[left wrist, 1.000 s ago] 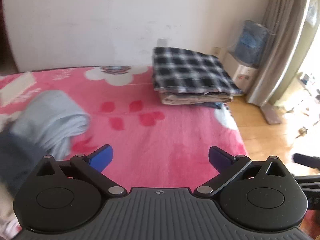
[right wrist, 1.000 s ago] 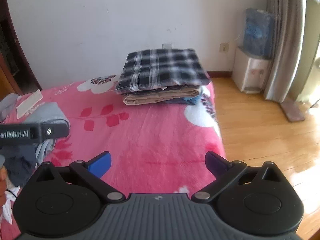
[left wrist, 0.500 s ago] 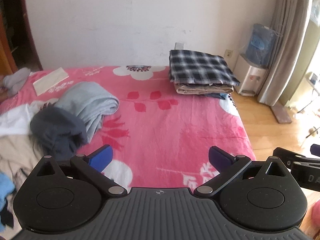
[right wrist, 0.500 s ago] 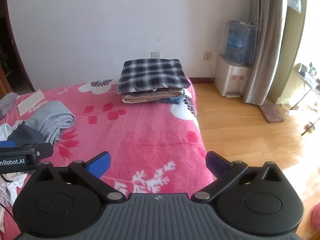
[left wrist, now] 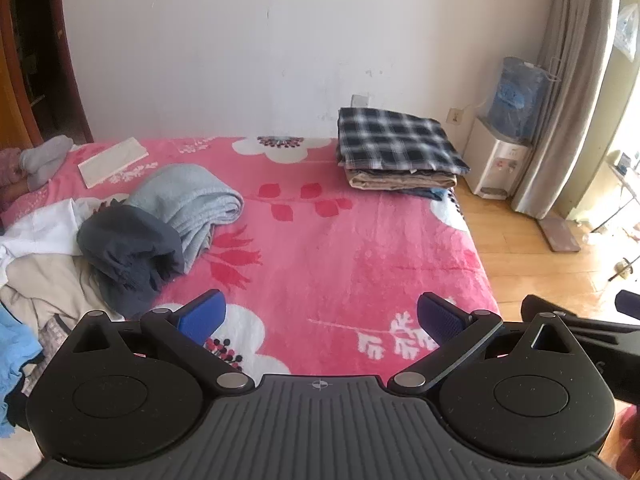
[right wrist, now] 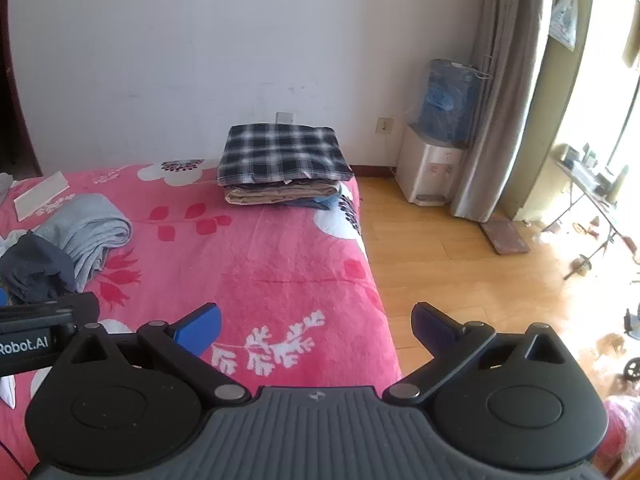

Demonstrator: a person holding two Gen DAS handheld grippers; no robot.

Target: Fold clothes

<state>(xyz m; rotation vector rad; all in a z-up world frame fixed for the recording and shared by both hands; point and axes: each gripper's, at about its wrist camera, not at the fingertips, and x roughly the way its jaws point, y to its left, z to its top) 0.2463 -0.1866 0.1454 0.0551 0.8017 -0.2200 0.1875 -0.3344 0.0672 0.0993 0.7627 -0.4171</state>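
The left gripper (left wrist: 318, 314) hangs above the near part of the bed (left wrist: 360, 240), its fingers (left wrist: 202, 314) spread wide with nothing between them. The right gripper (right wrist: 316, 326) is in the same state — fingers (right wrist: 436, 328) wide apart and empty — and sits over the near right corner of the bed, half above the pink floral blanket (right wrist: 280, 264) and half above the wooden floor (right wrist: 460, 272).

A neat stack of folded clothes (left wrist: 396, 152) rests at the far right corner of the bed, close to the white wall. A dark plaid shirt (right wrist: 282, 154) lies on top of it, a tan garment (left wrist: 400, 180) is beneath that, and a bit of blue fabric shows at the bottom edge.

The clothes not yet folded are on the left side of the bed, well apart from the stack. A loosely rolled light grey garment (left wrist: 192, 202) lies there, touching a crumpled dark grey one (left wrist: 128, 252) just nearer to the camera. Further left, white (left wrist: 44, 232) and beige (left wrist: 44, 284) pieces spread in a heap, and a light blue cloth (left wrist: 14, 356) shows at the left edge. A flat white rectangular item (left wrist: 112, 162) lies on the blanket at the far left.

Beside the bed on the right, a water dispenser (right wrist: 436, 160) stands against the wall next to a grey curtain (right wrist: 504, 92).
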